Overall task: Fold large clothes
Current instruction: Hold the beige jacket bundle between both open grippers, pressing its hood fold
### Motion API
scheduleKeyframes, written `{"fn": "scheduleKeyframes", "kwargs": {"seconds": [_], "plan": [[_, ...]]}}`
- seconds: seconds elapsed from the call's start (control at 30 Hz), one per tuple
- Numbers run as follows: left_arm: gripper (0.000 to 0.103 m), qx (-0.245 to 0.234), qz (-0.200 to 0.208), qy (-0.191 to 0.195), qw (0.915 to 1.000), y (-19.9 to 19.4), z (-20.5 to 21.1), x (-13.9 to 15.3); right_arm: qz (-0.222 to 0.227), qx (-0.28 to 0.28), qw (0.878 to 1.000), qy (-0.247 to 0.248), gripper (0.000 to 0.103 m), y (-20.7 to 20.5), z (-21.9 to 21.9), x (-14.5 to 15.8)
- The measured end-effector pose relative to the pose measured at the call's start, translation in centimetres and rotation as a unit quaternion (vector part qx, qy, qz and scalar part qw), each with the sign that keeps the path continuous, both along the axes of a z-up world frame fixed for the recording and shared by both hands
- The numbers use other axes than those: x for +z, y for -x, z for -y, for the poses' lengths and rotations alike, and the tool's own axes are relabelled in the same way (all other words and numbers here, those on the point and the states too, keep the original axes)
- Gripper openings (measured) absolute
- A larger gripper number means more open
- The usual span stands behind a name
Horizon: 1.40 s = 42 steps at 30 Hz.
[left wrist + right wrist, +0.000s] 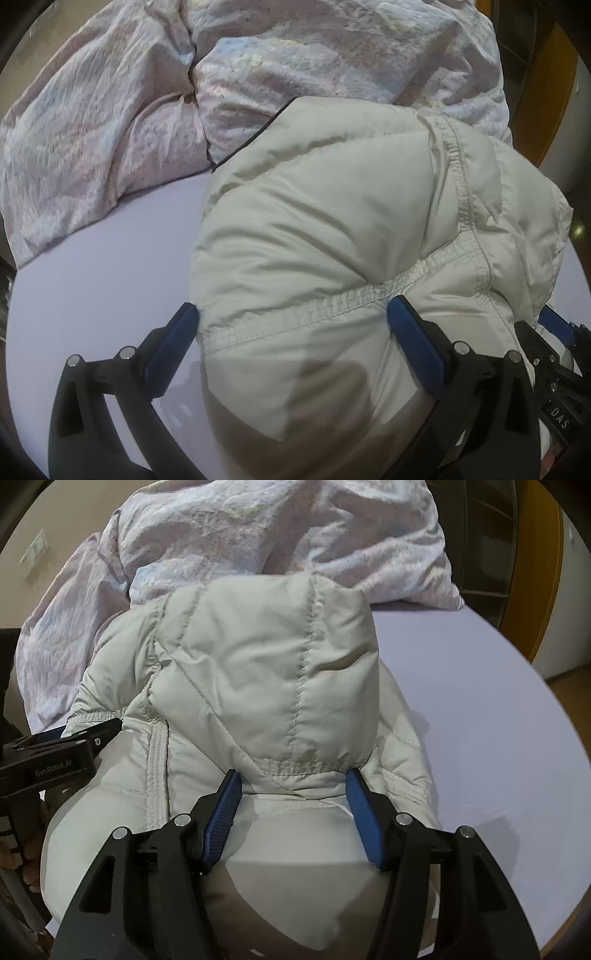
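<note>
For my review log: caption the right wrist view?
Right gripper open over a white padded jacket on a bed.

A home bedroom: a bed with a lilac sheet (480, 701) fills the frame, a rumpled pink floral duvet (110, 129) heaped at the top, wooden furniture (539, 572) at upper right.

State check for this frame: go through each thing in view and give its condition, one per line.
Puffer jacket: bunched on the bed, hood on top.
Left gripper: jaws wide, straddling a jacket fold.
Right gripper: jaws partly apart, astride the fabric below the hood.
Duvet: crumpled behind the jacket.
Bedsheet: smooth.
</note>
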<state>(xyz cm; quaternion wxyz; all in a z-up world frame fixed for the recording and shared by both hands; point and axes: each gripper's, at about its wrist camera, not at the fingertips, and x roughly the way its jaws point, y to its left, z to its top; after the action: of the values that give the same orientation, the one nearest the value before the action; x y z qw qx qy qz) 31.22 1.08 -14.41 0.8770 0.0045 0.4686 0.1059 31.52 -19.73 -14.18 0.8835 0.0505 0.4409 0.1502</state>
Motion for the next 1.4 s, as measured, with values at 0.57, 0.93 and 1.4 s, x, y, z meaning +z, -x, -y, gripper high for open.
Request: {"fn": "scheduleKeyframes", "kwargs": {"seconds": [0.57,0.93,1.4], "plan": [[0.101,0.000,0.004,-0.001,1.0000,0.1,0.3,0.6,-0.018,-0.048,0.998,0.032,0.057,-6.5,-1.2,0.9],[0.101,0.005,0.004,0.017,0.9998,0.5,-0.5,2.5,0.022,-0.017,1.000,0.007,0.057,-3.6,0.0,4.2],[0.101,0.009,-0.011,0.006,0.9999,-0.3,0.4,0.7,-0.034,0.012,0.999,0.010,0.060,-2.7,0.2,0.8]]}}
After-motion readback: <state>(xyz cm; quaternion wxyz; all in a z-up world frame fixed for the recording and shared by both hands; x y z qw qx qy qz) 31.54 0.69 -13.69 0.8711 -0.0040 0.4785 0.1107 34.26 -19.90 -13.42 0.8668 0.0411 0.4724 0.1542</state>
